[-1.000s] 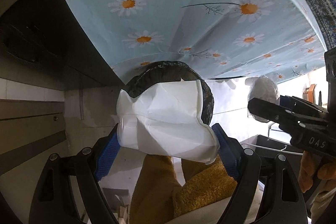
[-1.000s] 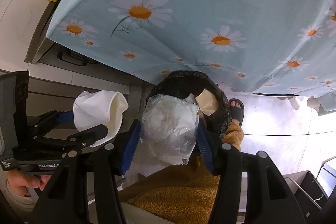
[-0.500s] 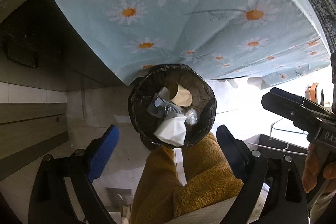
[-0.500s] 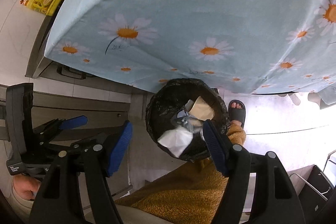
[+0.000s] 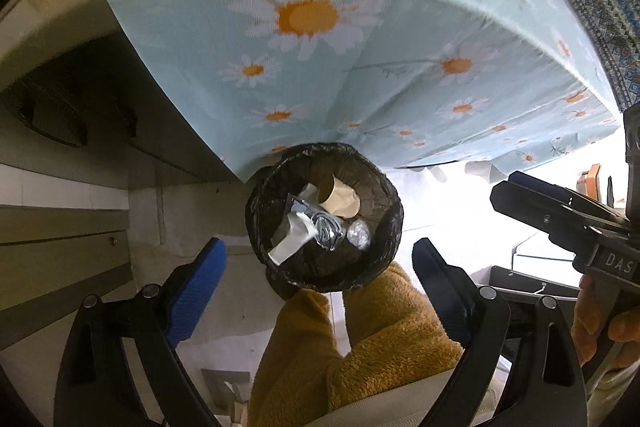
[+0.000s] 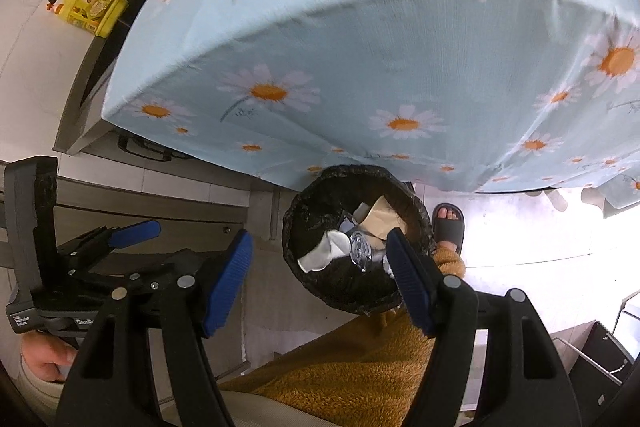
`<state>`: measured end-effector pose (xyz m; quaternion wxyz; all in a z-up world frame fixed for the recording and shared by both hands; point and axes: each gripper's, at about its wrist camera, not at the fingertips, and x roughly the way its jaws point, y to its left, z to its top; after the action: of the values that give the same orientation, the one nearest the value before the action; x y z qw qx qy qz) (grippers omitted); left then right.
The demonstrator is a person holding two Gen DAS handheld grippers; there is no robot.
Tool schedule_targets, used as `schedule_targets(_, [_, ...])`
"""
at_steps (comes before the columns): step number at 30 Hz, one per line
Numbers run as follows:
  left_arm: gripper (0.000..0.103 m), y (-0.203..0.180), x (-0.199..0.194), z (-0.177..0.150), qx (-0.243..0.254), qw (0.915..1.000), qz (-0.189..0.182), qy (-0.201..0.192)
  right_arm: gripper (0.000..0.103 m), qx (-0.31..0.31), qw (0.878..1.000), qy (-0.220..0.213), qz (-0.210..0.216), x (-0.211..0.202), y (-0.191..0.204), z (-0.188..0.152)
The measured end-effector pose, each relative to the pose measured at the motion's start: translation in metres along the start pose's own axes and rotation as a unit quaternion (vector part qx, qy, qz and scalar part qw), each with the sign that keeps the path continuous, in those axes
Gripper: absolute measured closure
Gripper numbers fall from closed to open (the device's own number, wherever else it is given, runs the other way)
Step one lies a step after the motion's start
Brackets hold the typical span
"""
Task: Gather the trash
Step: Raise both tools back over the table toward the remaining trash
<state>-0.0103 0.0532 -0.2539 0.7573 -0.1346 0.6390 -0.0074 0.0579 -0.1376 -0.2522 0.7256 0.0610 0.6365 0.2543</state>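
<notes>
A black-lined trash bin stands on the floor under the table edge; it also shows in the right wrist view. Inside lie a white paper wad, a tan paper cup and a crumpled clear plastic bag. My left gripper is open and empty above the bin. My right gripper is open and empty above the bin too. The right gripper also appears at the right of the left wrist view, and the left gripper at the left of the right wrist view.
A table with a light blue daisy tablecloth overhangs the bin. The person's mustard-clad legs and a sandalled foot are beside the bin. Grey cabinets stand at left. A yellow bottle sits on the counter.
Both grippers opened and dropped their loads: the white paper wad and the clear plastic bag fell into the bin. Both grippers then rose away from the bin.
</notes>
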Motion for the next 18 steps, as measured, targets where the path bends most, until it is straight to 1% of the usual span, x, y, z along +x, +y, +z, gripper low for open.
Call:
schedule_targets(10, [0.012, -0.008, -0.044, 0.003, 0.015, 0.9987, -0.005, -0.048, 0.033, -0.016, 0.999, -0.037, -0.005, -0.029, 0.017, -0.001])
schedule_targets(13, [0.012, -0.011, -0.060, 0.005, 0.021, 0.9975, -0.007, -0.067, 0.029, -0.024, 0.998, -0.054, -0.010, -0.042, 0.024, -0.001])
schedule_targets(18, [0.012, -0.017, -0.090, 0.009, 0.032, 0.9946, -0.010, -0.098, 0.026, -0.032, 0.995, -0.088, -0.016, -0.069, 0.035, 0.003])
